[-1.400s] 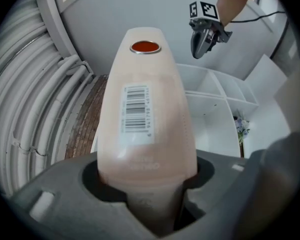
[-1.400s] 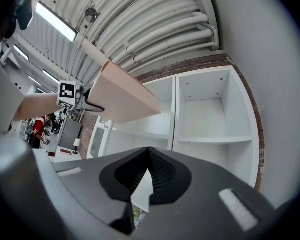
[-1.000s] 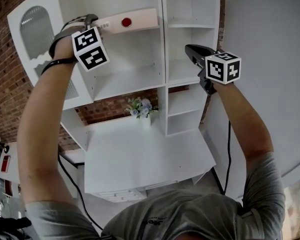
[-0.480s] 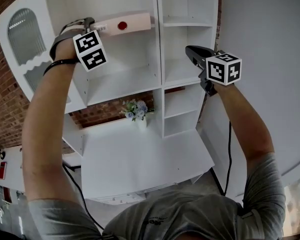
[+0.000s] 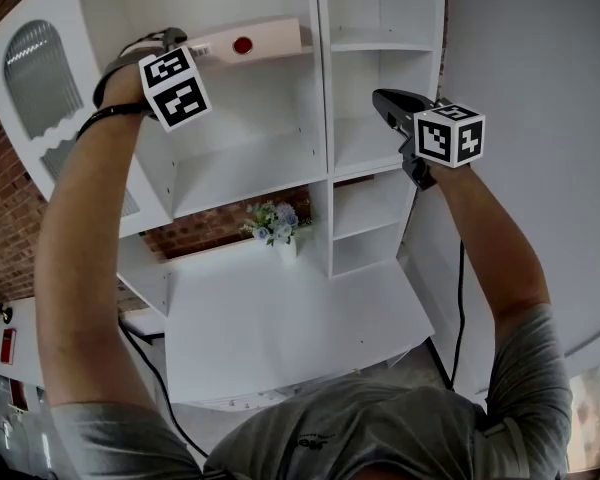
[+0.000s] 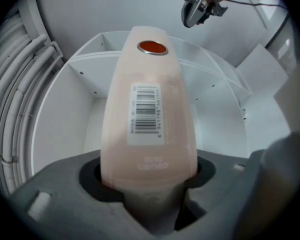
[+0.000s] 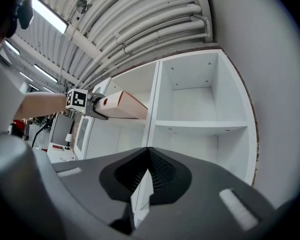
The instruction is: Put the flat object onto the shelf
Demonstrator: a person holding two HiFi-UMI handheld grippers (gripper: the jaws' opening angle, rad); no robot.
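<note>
The flat object is a pale pink box [image 5: 250,41] with a red dot and a barcode label [image 6: 150,114]. It points into the upper left compartment of the white shelf unit [image 5: 320,118], level with a shelf board. Whether it rests on that board I cannot tell. My left gripper [image 5: 195,50] has the box's near end between its jaws [image 6: 150,184], which are opening slightly while the pads still touch it. My right gripper [image 5: 385,103] hovers shut and empty before the right column [image 7: 149,156]. From there the box [image 7: 122,105] shows at the left.
An open cabinet door [image 5: 40,78] with an arched window stands at the left. A small vase of flowers [image 5: 277,223] sits on the white desk top [image 5: 280,318] below the shelves. A brick wall [image 5: 10,238] is at the left, and a white wall [image 5: 540,118] at the right.
The left gripper and the box have risen slightly and reached a little further toward the shelf. The right gripper has hardly moved.
</note>
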